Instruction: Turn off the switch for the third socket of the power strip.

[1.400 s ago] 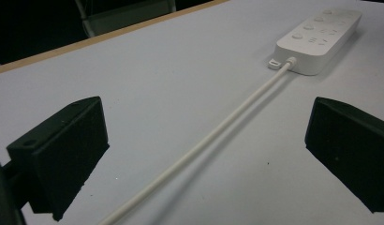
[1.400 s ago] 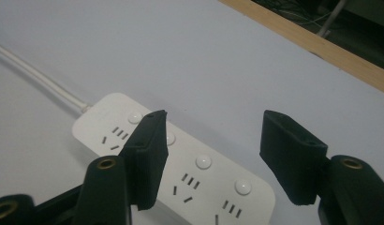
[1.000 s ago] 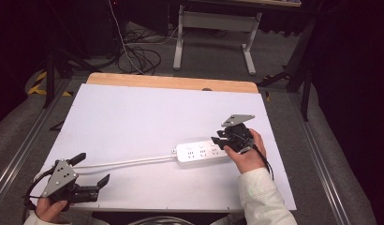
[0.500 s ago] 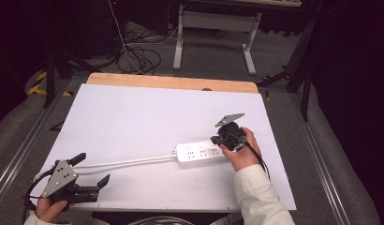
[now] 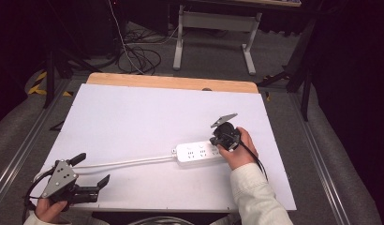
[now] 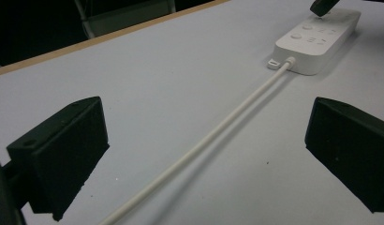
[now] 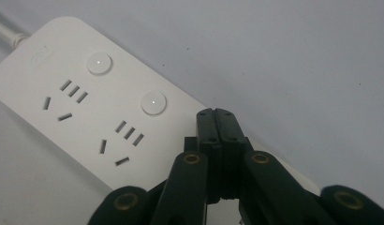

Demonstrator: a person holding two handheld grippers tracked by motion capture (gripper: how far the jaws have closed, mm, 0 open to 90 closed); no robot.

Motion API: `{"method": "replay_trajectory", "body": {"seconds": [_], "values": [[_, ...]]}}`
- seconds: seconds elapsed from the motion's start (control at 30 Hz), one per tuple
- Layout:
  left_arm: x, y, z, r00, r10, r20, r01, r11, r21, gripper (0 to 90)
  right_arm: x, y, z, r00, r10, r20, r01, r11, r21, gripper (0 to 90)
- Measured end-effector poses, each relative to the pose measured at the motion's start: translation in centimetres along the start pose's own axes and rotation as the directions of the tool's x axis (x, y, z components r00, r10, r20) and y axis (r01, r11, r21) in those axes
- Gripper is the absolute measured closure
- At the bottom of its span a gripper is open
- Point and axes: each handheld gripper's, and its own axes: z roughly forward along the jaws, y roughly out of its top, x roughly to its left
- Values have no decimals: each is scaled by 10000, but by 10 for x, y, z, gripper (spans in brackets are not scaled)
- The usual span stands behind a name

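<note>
The white power strip [image 5: 199, 153] lies right of centre on the counter [image 5: 134, 117]. The right gripper [image 7: 215, 117], jaws pressed together, hovers over its right end, probably to press a button; keep it vertical. The left gripper [image 5: 89, 169] gapes wide, empty.

Smooth white plastic power strip [image 7: 87, 112], matt white tabletop [image 5: 134, 117], wood edge.

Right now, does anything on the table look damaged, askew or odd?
Nothing stands out. The white power strip lies flat and whole on the table, its cord running straight. The right gripper, jaws closed, is over its far end.
</note>
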Motion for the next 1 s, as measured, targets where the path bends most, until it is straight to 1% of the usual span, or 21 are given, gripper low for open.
{"method": "replay_trajectory", "body": {"seconds": [0.23, 0.4, 0.47, 0.7, 0.87, 1.0], "values": [[0, 0, 0, 10000, -1, 1, 1, 10000, 18, 1, 0, 0, 3, 9999, -71, 111, 70, 9999, 121, 900], [0, 0, 0, 10000, 61, -21, -61, 10000, 14, 1, 2, 0, 3, 9997, -149, 218, 146, 9997, 177, 900], [-1, 0, 0, 10000, 8, -2, -8, 10000, 2, 1, 2, 0, 4, 9997, -140, 195, 137, 9998, 176, 900], [-1, 0, -1, 10000, 21, 16, -21, 10000, 16, 1, 2, -1, 6, 9997, -129, 215, 124, 9997, 218, 900], [-1, 0, -1, 10000, 93, 33, -93, 9999, 42, 1, 0, -2, 6, 10000, 69, 72, -70, 9999, 127, 900], [-1, 0, -1, 10000, 94, 30, -95, 9999, 47, 1, -3, -5, 6, 9993, 335, -140, -336, 9994, -64, 900]]}}
